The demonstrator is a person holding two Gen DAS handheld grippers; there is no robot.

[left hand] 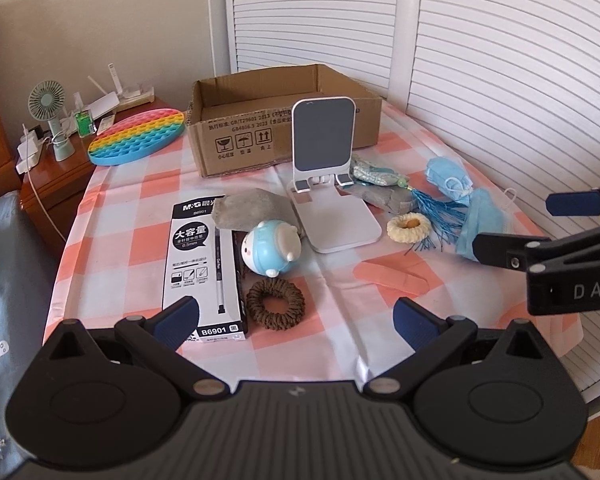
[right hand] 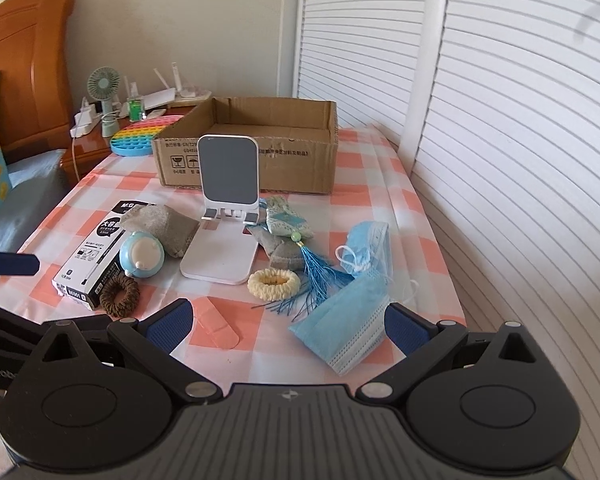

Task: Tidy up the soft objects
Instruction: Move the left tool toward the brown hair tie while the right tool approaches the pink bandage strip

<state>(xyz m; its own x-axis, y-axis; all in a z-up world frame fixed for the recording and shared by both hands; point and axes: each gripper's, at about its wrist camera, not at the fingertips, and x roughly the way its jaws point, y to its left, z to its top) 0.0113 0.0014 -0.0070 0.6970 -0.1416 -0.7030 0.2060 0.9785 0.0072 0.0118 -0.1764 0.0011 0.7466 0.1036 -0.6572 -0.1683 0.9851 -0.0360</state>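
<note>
Soft things lie on the checked tablecloth: a brown scrunchie [left hand: 275, 304] [right hand: 119, 294], a cream scrunchie [left hand: 409, 228] [right hand: 273, 284], two blue face masks [right hand: 346, 334] [right hand: 365, 248], grey pouches [left hand: 252, 208] [right hand: 165, 224], and a patterned sachet with a blue tassel [right hand: 290, 222]. An open cardboard box [left hand: 284, 120] [right hand: 252, 148] stands at the back. My left gripper [left hand: 296, 320] is open above the near edge, by the brown scrunchie. My right gripper [right hand: 288, 328] is open, its right finger next to the near mask; it also shows in the left wrist view [left hand: 516, 224].
A white phone stand [left hand: 324, 168] [right hand: 228, 208] stands mid-table. A pen box [left hand: 204, 264], a round blue toy [left hand: 270, 248] and a plaster [left hand: 392, 276] lie near the front. A rainbow pop toy [left hand: 138, 136] overhangs the left corner by a nightstand. Louvred doors stand on the right.
</note>
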